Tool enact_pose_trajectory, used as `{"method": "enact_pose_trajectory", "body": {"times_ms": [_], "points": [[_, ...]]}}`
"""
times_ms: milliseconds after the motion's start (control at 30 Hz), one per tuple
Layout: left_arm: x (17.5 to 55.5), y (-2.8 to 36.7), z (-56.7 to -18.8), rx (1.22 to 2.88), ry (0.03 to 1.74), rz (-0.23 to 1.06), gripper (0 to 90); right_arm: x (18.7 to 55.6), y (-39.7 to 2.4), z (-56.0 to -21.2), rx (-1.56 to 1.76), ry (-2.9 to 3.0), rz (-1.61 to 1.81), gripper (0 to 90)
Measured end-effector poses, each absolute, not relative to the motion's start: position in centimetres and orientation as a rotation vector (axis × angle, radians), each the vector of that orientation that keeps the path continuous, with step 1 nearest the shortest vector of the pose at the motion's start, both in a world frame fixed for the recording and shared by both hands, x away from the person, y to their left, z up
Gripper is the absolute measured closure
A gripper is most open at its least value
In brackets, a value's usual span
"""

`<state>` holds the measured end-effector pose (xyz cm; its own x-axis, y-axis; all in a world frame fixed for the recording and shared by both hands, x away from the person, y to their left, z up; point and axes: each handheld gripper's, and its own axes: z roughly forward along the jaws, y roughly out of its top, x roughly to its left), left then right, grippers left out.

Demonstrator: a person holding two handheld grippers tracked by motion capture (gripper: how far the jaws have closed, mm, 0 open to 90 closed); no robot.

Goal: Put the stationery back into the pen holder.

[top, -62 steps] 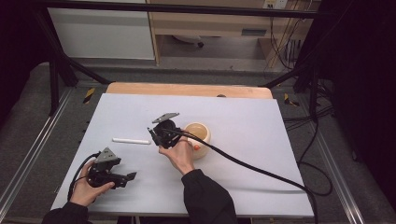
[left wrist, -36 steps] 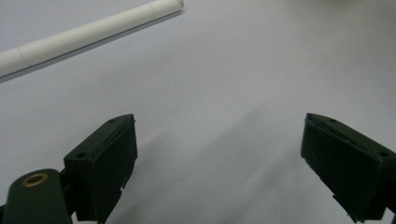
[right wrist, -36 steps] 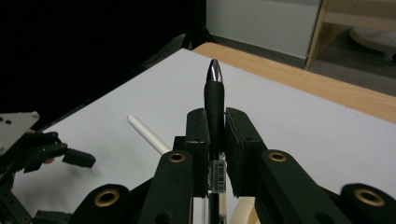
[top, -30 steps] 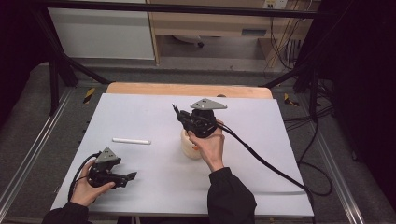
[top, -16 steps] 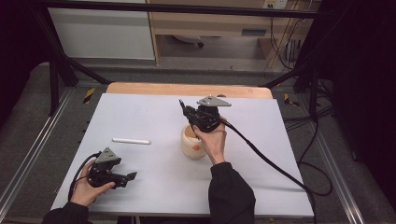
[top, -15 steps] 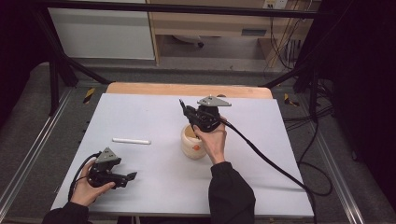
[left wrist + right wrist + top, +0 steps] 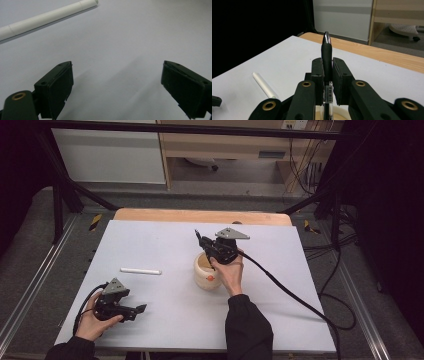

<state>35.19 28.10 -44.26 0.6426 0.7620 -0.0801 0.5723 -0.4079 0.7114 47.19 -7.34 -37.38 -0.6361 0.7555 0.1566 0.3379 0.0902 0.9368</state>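
My right gripper (image 7: pixel 205 244) is shut on a black pen (image 7: pixel 198 236) with a silver tip. It holds the pen upright above a cream cup (image 7: pixel 206 276) near the middle of the table. In the right gripper view the pen (image 7: pixel 327 48) stands clamped between the pads of the right gripper (image 7: pixel 327 65), and its clear barrel runs down toward the cup's rim (image 7: pixel 343 110). My left gripper (image 7: pixel 139 309) rests open at the front left of the table, with nothing between its fingers. A white pen (image 7: pixel 141 271) lies flat beyond it. It is also in the left gripper view, where the white pen (image 7: pixel 47 17) lies ahead of the open left gripper (image 7: pixel 117 87).
The white tabletop (image 7: pixel 280 310) ends in a wooden strip (image 7: pixel 200 216) at the far edge. The right gripper's cable (image 7: pixel 300 302) trails across the right half of the table and off its right side. Metal frame rails (image 7: pixel 30 285) run along both sides.
The right hand carried the black pen from beside the cup up and over it, and has since sunk a little toward the cup's mouth. The left hand has not moved.
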Motion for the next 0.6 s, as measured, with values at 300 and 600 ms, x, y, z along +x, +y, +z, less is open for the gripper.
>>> {"method": "enact_pose_trajectory", "body": {"times_ms": [300, 600], "points": [[35.2, 28.1, -44.3, 2.133, 1.033, 0.332, 10.8, 46.9, -8.1, -38.4, 1.077, 2.004, 1.578, 80.3], [35.2, 28.1, -44.3, 2.133, 1.033, 0.333, 10.9, 46.6, -8.5, -39.4, 1.06, 2.021, 1.57, 80.2]]}}
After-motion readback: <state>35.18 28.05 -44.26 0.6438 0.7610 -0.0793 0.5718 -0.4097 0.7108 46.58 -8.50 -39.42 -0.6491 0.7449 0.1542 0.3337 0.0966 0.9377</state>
